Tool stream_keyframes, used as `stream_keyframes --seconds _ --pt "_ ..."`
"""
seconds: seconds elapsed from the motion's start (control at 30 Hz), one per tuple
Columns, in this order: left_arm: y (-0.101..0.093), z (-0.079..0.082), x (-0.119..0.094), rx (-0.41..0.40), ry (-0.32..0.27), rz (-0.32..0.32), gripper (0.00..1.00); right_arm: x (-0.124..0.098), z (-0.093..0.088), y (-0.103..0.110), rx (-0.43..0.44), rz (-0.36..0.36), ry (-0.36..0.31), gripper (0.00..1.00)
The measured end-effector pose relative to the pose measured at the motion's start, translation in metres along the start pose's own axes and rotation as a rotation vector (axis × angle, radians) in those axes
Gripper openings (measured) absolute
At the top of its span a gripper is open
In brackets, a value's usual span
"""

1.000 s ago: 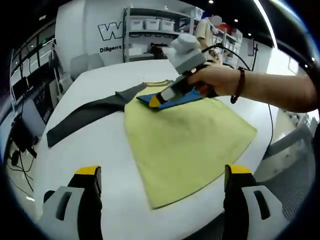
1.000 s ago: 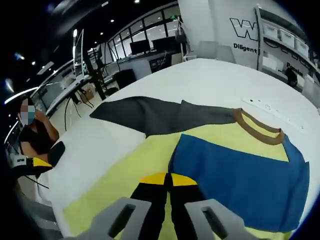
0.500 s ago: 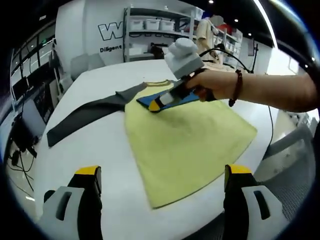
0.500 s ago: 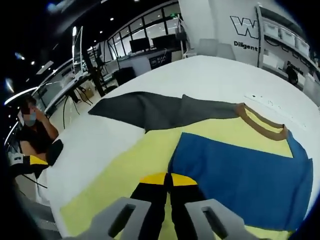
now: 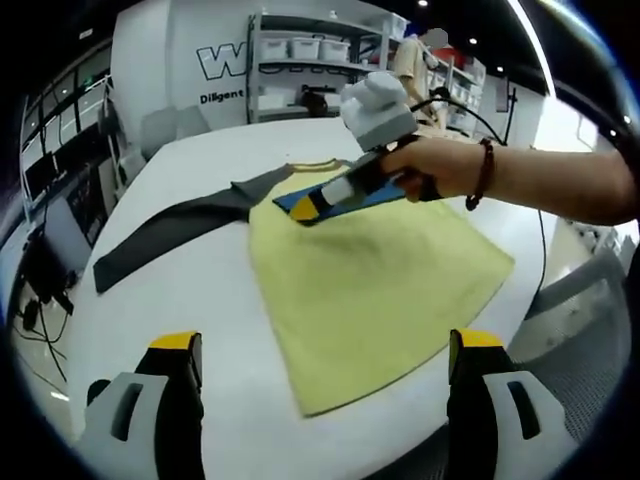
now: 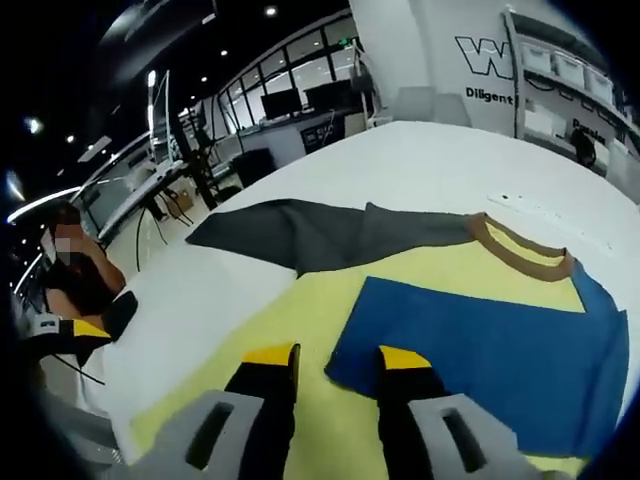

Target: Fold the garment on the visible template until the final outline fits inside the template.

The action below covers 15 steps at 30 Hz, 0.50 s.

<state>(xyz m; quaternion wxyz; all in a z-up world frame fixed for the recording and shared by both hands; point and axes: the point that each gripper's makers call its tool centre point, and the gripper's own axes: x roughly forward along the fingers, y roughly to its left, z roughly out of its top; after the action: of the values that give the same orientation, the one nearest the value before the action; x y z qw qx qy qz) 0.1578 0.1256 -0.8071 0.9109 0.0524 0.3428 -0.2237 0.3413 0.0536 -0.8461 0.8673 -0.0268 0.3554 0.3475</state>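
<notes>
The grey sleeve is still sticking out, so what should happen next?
Probably send the open left gripper to the grey sleeve and fold it over the yellow shirt body. The blue sleeve already lies folded across it, and the right gripper is open above it.

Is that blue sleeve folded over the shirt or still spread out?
Folded: the blue sleeve lies flat across the yellow shirt body, while the gray sleeve stretches out onto the white table.

Yellow garment [image 5: 370,280] lies flat — blue sleeve [image 6: 490,345] folded across it.
</notes>
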Motion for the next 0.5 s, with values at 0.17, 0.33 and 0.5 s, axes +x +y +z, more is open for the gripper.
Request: stream_keyframes --seconds 0.17,0.33,0.5 --pt "0.000 0.000 0.001 -0.002 0.003 -0.003 0.99 -0.008 0.003 -0.011 0.015 -0.021 -0.030 0.49" --pt "-0.002 -0.001 0.002 0.008 0.012 -0.007 0.99 -0.020 0.007 -0.029 0.011 -0.069 -0.061 0.66" --pt "0.001 -0.002 0.001 0.022 0.021 0.011 0.99 -0.040 0.012 -0.060 0.022 -0.151 -0.098 0.72"
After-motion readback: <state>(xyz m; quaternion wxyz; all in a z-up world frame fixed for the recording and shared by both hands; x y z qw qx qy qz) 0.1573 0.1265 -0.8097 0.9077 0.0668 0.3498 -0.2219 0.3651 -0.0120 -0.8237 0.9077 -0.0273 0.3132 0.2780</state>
